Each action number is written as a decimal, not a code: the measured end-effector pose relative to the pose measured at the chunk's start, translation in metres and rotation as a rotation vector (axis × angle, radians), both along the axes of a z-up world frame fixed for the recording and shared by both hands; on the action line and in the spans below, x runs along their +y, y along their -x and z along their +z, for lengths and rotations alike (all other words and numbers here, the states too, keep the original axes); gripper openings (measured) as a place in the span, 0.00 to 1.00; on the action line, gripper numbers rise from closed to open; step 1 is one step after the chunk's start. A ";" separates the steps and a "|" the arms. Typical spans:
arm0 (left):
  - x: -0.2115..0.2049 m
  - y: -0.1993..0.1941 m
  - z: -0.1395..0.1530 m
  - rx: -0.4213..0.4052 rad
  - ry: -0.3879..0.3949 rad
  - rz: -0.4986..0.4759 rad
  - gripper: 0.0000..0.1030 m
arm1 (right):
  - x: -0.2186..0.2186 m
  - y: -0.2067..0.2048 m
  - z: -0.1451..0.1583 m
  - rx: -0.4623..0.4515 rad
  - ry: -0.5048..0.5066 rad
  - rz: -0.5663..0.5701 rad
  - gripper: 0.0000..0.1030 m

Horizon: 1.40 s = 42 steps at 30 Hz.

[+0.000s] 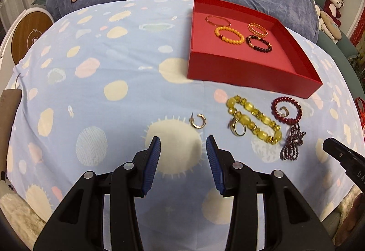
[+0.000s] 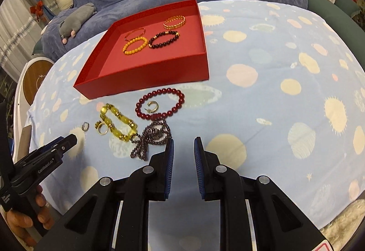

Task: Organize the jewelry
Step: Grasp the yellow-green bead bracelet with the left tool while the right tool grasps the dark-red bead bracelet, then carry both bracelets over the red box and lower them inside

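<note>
While four bracelets already sit in the red box [image 1: 248, 68], I hold both hand-held grippers parted and empty; the left hand-held gripper [image 1: 183, 143] is nearest the gold hoop earring [image 1: 198, 121], lying at one o'clock just beyond its tips.

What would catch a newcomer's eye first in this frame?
The red box at the far side of the spotted blue cloth, with four bracelets inside. Next, the loose jewelry in front of it: a yellow bead bracelet, a dark red bead bracelet ringing a small earring, and a gold hoop earring apart to the left.
</note>
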State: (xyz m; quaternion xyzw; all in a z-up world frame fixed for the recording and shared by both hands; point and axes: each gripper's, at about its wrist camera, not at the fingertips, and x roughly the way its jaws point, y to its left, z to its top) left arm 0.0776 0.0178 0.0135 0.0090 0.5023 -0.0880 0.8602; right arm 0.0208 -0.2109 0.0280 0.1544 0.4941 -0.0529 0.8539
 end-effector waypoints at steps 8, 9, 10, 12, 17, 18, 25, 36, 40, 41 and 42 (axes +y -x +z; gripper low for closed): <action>-0.008 -0.001 0.000 -0.006 0.030 0.008 0.39 | -0.001 -0.014 -0.009 -0.003 -0.004 -0.014 0.18; -0.009 -0.002 -0.001 -0.006 0.030 0.009 0.39 | 0.000 -0.019 -0.010 -0.006 -0.001 -0.013 0.18; -0.009 -0.003 -0.001 -0.006 0.028 0.012 0.39 | 0.000 -0.024 -0.011 -0.009 0.002 -0.012 0.18; -0.009 -0.003 -0.002 -0.005 0.033 0.011 0.39 | 0.000 -0.035 -0.013 -0.011 0.005 -0.010 0.18; -0.007 -0.004 -0.005 0.000 0.029 0.011 0.39 | 0.001 -0.059 -0.021 -0.007 0.017 -0.008 0.18; -0.007 -0.004 -0.006 0.003 0.031 0.012 0.39 | 0.002 -0.063 -0.022 -0.005 0.019 -0.007 0.18; -0.010 -0.008 -0.005 0.002 0.050 0.008 0.39 | 0.006 -0.072 -0.031 0.001 0.048 0.001 0.18; -0.040 -0.025 -0.004 -0.008 0.055 -0.042 0.40 | 0.005 -0.050 -0.031 0.022 0.070 -0.002 0.07; -0.050 -0.035 -0.011 0.002 0.049 -0.051 0.40 | 0.006 -0.034 -0.030 0.035 0.058 0.002 0.07; -0.052 -0.036 -0.012 -0.003 0.044 -0.053 0.40 | 0.006 -0.031 -0.030 0.036 0.056 0.005 0.07; -0.054 -0.038 -0.013 -0.008 0.040 -0.055 0.40 | 0.006 -0.028 -0.030 0.038 0.054 0.006 0.07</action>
